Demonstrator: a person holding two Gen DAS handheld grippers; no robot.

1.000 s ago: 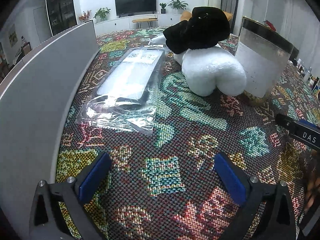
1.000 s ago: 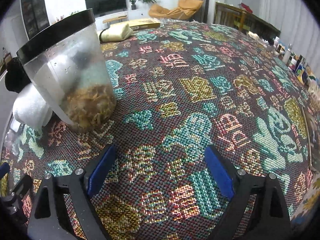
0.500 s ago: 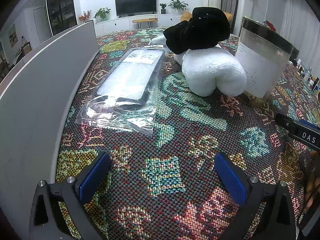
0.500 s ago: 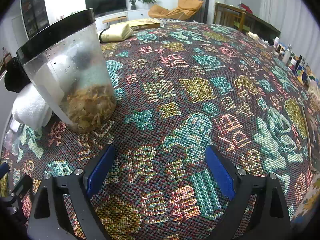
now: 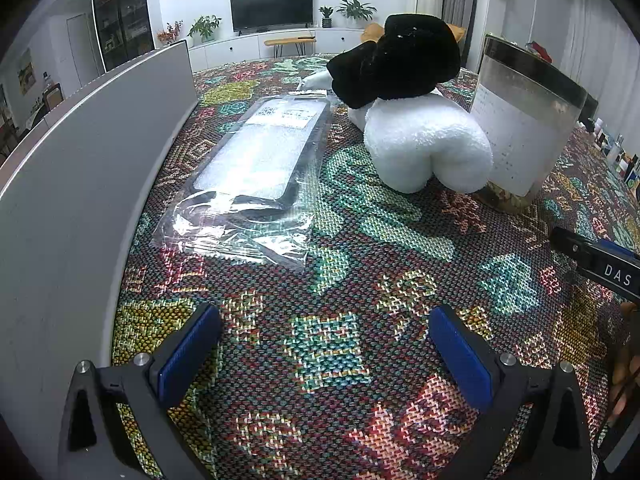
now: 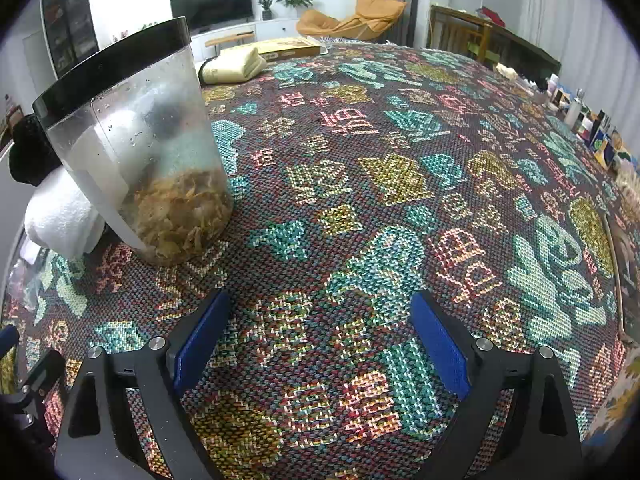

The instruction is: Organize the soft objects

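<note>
The desk (image 5: 360, 280), under a patterned woven cloth, carries everything. The black-and-white plush toy (image 5: 420, 136) sits ahead and slightly right of the left tool (image 5: 324, 350), touching the clear canister (image 6: 140, 160); the bagged flat item (image 5: 256, 168) runs lengthwise away from that tool. Both the left and the right tool (image 6: 320, 336) are spread wide, empty. The left looks nearer the plush.
</note>
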